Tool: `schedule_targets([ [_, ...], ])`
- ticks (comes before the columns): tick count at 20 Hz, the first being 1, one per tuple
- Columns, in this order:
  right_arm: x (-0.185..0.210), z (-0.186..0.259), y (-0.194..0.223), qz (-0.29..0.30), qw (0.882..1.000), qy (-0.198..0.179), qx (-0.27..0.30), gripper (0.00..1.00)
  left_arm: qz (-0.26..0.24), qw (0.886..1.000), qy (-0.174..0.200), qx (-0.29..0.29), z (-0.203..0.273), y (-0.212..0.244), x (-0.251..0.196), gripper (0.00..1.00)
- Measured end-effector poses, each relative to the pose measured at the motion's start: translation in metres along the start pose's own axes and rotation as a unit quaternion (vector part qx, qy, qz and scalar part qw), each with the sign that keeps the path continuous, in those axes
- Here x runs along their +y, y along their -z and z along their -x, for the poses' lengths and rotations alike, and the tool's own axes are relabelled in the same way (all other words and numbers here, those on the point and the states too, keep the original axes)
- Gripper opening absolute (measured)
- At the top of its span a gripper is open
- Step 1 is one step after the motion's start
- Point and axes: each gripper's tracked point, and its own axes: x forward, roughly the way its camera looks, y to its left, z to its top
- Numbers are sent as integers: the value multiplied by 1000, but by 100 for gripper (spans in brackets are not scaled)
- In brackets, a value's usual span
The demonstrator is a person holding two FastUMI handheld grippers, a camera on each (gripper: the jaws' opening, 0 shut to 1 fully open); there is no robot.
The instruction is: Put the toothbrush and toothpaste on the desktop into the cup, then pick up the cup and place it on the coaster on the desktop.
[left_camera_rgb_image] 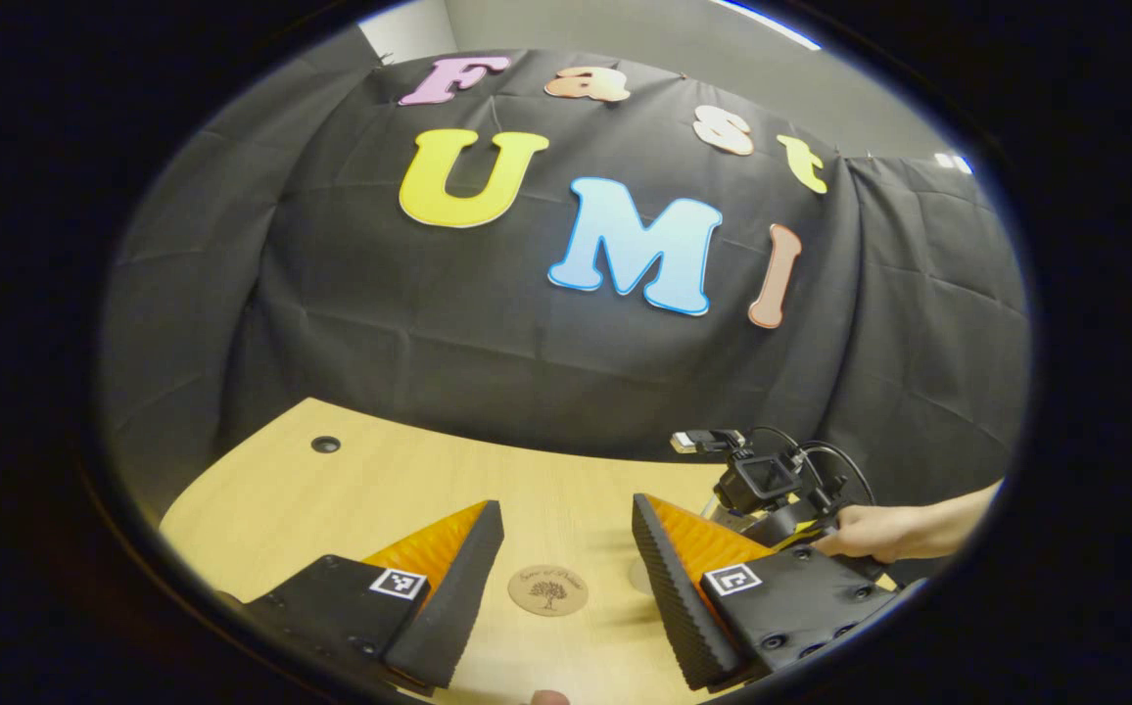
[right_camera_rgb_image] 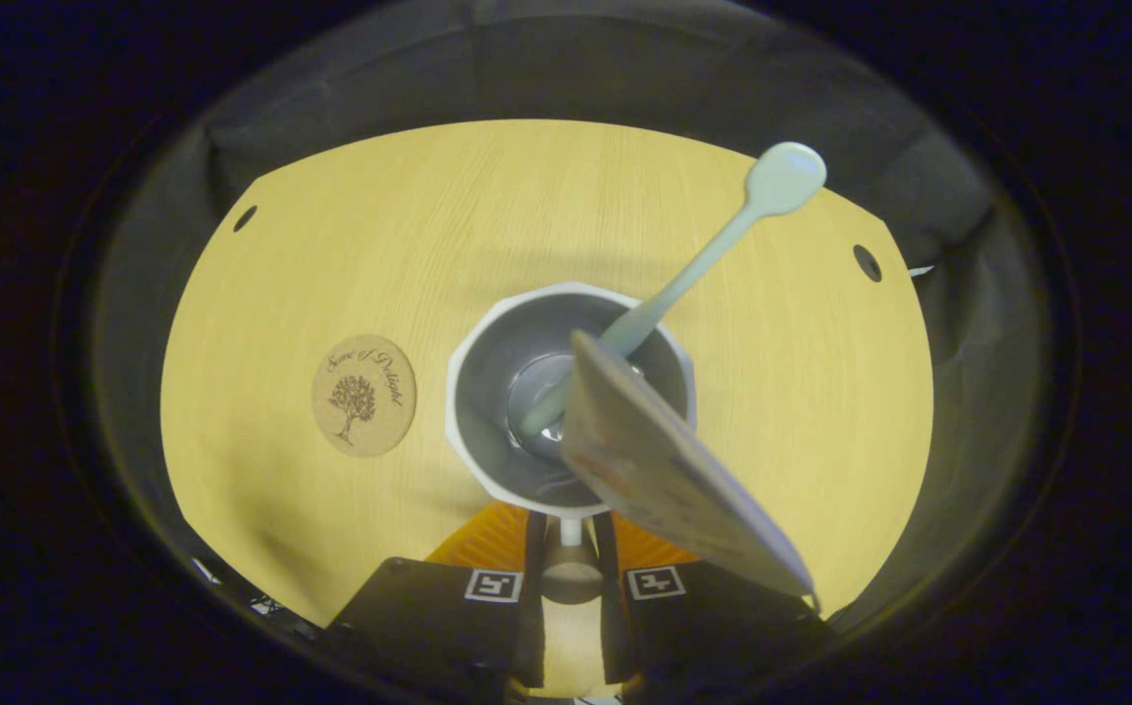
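Observation:
In the right gripper view I look down into a white cup (right_camera_rgb_image: 488,431) standing on the wooden desktop (right_camera_rgb_image: 781,392). A pale green toothbrush (right_camera_rgb_image: 693,269) leans in it, its head up to the far right. A flat toothpaste tube (right_camera_rgb_image: 664,480) also stands in the cup, tilted toward the lower right. My right gripper (right_camera_rgb_image: 571,529) is shut on the cup's handle (right_camera_rgb_image: 571,573) at its near side. The round cork coaster (right_camera_rgb_image: 363,395) lies to the cup's left. In the left gripper view my left gripper (left_camera_rgb_image: 566,507) is open above the desk, and the coaster (left_camera_rgb_image: 547,590) lies between its fingers.
In the left gripper view a hand (left_camera_rgb_image: 879,534) holds the other gripper (left_camera_rgb_image: 767,485) at the right, over the desk edge. Cable holes (right_camera_rgb_image: 866,262) (right_camera_rgb_image: 244,217) sit near the desktop's far corners. Black cloth closes the booth behind the desk.

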Motion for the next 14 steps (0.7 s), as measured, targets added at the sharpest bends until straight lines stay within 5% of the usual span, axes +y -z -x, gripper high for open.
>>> schedule_targets([
  [1,0,1,0,4,1000,1,-5,25,0,1000,-2,1,0,1,1,88],
  [14,67,24,-1,50,997,-50,-25,25,9,999,-40,-1,24,1,28,87],
])
